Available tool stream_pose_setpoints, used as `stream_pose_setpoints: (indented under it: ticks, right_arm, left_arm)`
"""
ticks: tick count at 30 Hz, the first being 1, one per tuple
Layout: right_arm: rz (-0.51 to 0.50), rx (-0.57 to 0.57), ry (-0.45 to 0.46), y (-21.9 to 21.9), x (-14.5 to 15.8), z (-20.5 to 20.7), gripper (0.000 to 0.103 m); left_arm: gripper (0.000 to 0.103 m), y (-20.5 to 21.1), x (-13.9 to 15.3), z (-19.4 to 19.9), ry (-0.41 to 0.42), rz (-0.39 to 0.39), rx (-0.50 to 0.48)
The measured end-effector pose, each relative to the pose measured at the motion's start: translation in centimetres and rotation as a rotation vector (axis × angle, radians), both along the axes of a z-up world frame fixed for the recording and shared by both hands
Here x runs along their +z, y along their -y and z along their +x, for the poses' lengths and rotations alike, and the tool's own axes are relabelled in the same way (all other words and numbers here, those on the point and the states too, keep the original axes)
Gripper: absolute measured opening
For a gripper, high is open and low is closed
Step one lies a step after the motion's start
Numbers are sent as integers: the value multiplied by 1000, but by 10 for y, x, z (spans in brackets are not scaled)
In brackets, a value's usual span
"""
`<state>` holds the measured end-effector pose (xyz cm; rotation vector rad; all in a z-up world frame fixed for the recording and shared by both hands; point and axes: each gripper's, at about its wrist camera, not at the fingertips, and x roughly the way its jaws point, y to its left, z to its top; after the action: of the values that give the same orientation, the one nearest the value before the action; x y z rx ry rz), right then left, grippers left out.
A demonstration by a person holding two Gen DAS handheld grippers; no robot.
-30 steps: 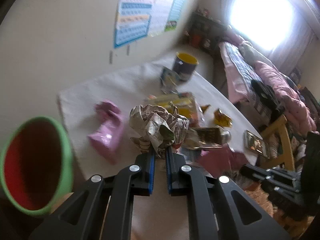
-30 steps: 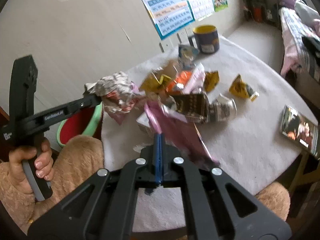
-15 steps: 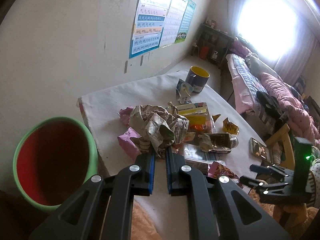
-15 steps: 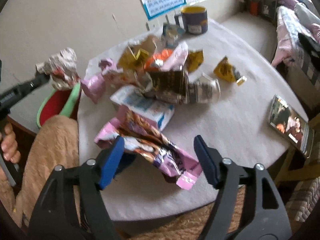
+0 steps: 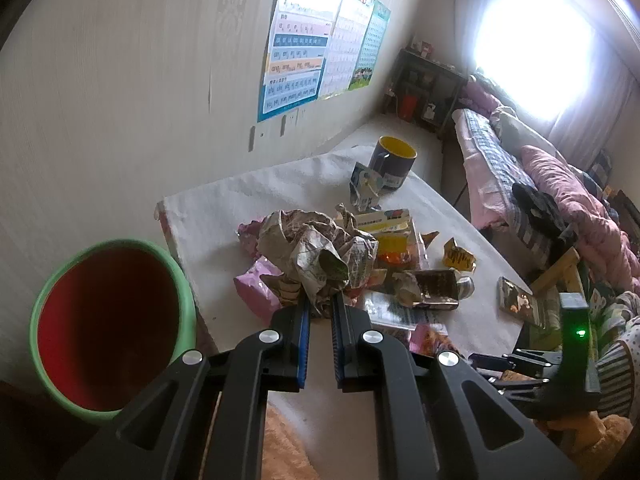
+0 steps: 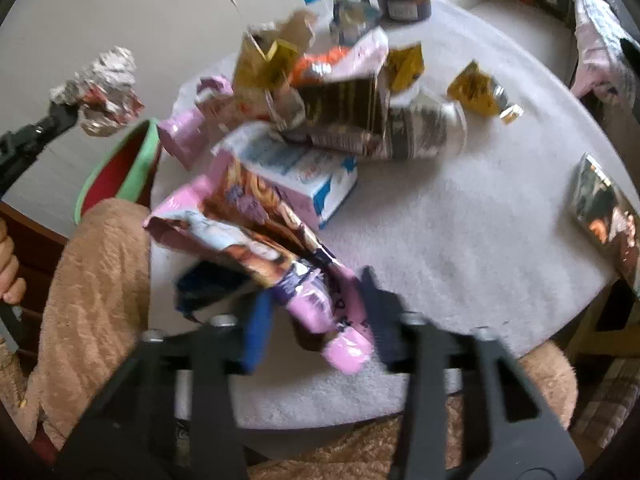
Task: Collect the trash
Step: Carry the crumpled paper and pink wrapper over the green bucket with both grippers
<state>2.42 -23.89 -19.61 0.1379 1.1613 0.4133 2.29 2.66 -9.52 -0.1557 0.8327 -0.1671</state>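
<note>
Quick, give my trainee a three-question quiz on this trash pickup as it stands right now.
1. True or false: the left tongs are shut on the paper ball.
2. What lies between the right tongs, whose jaws are closing?
A. mug
B. pink wrapper
C. phone
3. Fill in: the bin has a green rim and a ___ inside.

Key:
1. True.
2. B, the pink wrapper.
3. Red.

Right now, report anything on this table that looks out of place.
A phone lies at the table's edge, away from the wrapper pile, and a mug stands at the far end. Neither looks like trash.
</note>
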Motion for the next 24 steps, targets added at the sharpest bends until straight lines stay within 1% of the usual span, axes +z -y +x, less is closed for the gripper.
stream_pose_setpoints:
  ticks: [1, 3, 5, 8, 12, 15, 18, 21, 24]
  right_arm:
    - [12, -4, 11, 2, 4, -1, 18]
    - [35, -26, 47, 8, 17, -4, 14]
    - [61, -49, 79, 11, 30, -6, 13]
    - [79, -72, 138, 13, 54, -7, 13]
    - [110, -92, 205, 4, 83, -3, 13]
    - [141, -74, 230, -12, 97, 4, 13]
    - [134, -31, 241, -42, 105, 12, 13]
    - [140, -1, 236, -70, 106, 19, 13]
    - [173, 13, 224, -90, 104, 27, 13]
  left_arm:
    - [7, 2, 0, -1, 2, 3, -2]
    - [7, 3, 1, -1, 6, 9, -7]
    - [7, 2, 3, -2, 13, 4, -5]
    - [7, -2, 8, -4, 26, -5, 7]
    - [7, -10, 15, -8, 53, 26, 40]
    - [7, -20, 17, -10, 65, 38, 69]
    - [7, -35, 20, -13, 79, 54, 106]
    - [7, -55, 20, -16, 86, 66, 156]
    - [7, -75, 17, -18, 79, 60, 202]
